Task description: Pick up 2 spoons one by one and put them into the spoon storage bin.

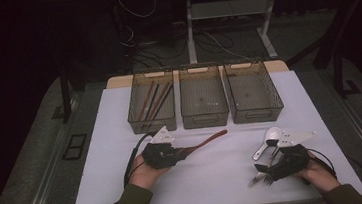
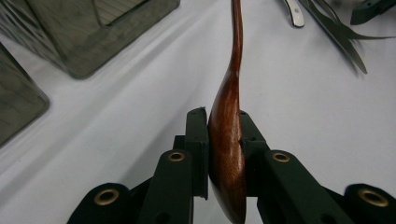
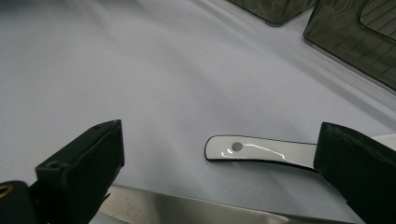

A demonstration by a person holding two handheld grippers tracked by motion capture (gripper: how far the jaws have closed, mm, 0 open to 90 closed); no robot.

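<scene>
While the left tool [image 2: 223, 140] clamps the wooden spoon [image 2: 227, 154], the right tool [image 3: 219, 172] gapes wide

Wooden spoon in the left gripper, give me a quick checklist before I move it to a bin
1. Grip: left gripper fingers clamp the wooden spoon by its bowl, handle pointing away: ok.
2. Spoon clear of the table: cannot tell.
3. Bins: left bin holds chopsticks; middle bin and right bin look empty: ok.
4. Path to the bins: bare table between spoon and bins: ok.
5. Right gripper: open, beside the white spoon and metal cutlery, away from the left gripper: ok.
</scene>
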